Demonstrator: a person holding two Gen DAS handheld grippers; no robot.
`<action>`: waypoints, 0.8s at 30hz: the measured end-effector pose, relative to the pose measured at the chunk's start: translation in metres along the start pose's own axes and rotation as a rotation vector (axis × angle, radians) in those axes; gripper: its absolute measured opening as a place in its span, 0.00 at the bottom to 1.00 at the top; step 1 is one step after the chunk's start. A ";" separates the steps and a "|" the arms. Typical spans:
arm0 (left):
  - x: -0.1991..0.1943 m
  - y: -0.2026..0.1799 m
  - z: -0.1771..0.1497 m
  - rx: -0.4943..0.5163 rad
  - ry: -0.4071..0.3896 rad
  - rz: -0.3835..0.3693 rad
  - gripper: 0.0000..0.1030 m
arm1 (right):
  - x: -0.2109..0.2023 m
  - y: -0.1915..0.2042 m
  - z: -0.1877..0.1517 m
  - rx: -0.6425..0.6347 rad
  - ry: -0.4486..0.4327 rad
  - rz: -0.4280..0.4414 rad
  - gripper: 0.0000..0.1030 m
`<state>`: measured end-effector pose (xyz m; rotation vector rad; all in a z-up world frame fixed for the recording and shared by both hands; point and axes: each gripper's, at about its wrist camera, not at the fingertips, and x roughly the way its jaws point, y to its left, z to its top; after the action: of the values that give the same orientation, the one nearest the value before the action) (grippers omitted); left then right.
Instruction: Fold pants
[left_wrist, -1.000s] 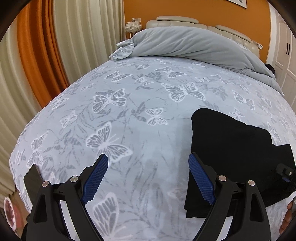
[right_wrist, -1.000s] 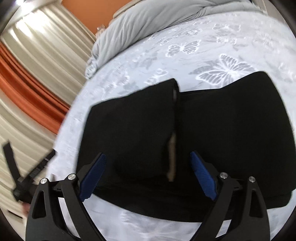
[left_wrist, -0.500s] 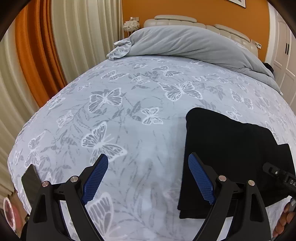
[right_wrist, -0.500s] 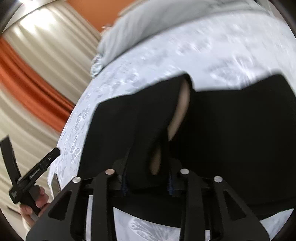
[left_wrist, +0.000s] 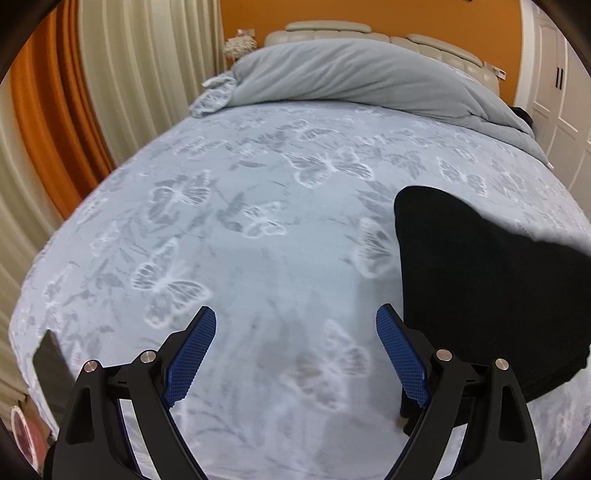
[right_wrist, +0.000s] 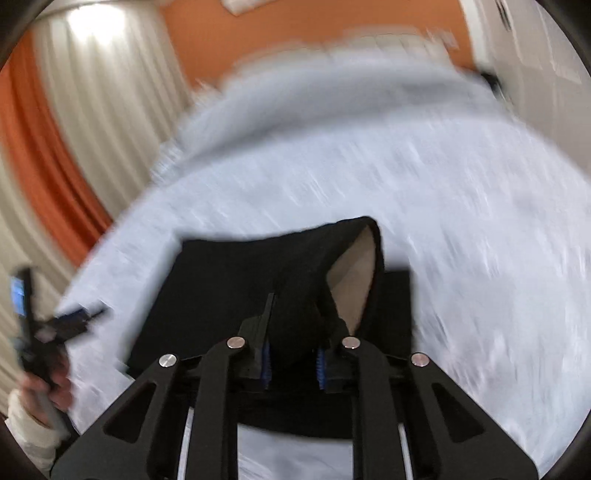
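Black pants (left_wrist: 480, 288) lie folded on the butterfly-print bed (left_wrist: 258, 258), at the right of the left wrist view. My left gripper (left_wrist: 295, 343) hovers open over bare bedspread just left of them, nothing between its blue pads. In the blurred right wrist view my right gripper (right_wrist: 293, 363) is closing on a bunched fold of the pants (right_wrist: 229, 288), which rises between the pads. A beige inner lining (right_wrist: 351, 284) shows where the fabric lifts. The left gripper (right_wrist: 40, 332) appears at the far left of that view, in a person's hand.
A grey duvet (left_wrist: 369, 81) is piled at the head of the bed, below a padded headboard (left_wrist: 332, 27). Cream and orange curtains (left_wrist: 74, 110) hang along the left side. A white wardrobe (left_wrist: 561, 92) stands at the right.
My right gripper went from wide open over the pants to pinched on a fold, and lifted it. The left gripper drifted left, so the pants sit further right in its view.
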<state>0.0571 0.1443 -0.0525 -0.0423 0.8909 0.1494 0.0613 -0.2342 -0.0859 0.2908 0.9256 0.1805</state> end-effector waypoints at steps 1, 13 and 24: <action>0.002 -0.004 0.000 -0.004 0.014 -0.015 0.84 | 0.006 -0.006 -0.003 0.024 0.017 0.018 0.16; 0.008 -0.052 -0.001 -0.026 0.076 -0.142 0.84 | -0.040 0.007 0.001 -0.060 -0.111 0.006 0.23; 0.033 -0.067 -0.011 0.082 0.138 -0.014 0.87 | -0.050 -0.019 -0.012 -0.023 -0.082 -0.065 0.40</action>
<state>0.0784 0.0805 -0.0869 0.0173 1.0333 0.0977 0.0229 -0.2636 -0.0609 0.2453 0.8496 0.1181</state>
